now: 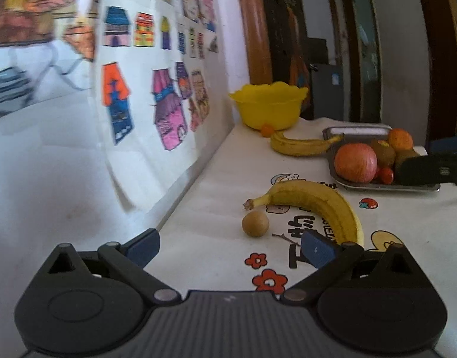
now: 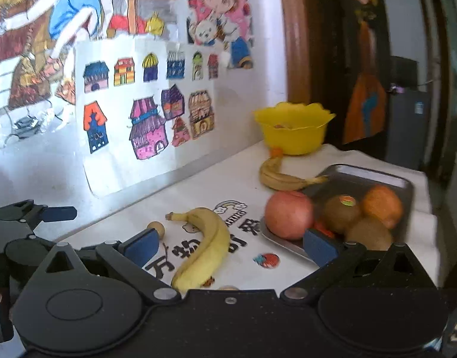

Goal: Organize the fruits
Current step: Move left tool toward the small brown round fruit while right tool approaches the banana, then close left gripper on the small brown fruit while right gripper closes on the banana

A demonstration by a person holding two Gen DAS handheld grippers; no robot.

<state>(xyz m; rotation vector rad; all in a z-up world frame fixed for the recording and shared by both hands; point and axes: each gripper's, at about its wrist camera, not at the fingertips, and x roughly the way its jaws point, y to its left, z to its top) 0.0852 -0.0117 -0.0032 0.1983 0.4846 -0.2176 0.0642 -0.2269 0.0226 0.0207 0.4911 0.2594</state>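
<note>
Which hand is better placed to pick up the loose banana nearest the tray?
Right. The curved yellow banana lies between the open right tongs; in the left view it sits off toward one finger.

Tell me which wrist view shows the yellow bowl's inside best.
Right wrist: it looks down past the rim of the yellow bowl, and something pale shows inside. The left wrist view sees that bowl lower and more side-on, showing mostly the outer wall and scalloped rim, no contents.

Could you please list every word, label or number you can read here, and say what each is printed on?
"万物可爱": large black characters on the white printed tablecloth, partly hidden by the near yellow banana.
"...HING": small letters under the cloth's rainbow.
Round sticker on the brown kiwi: too blurred.
</note>
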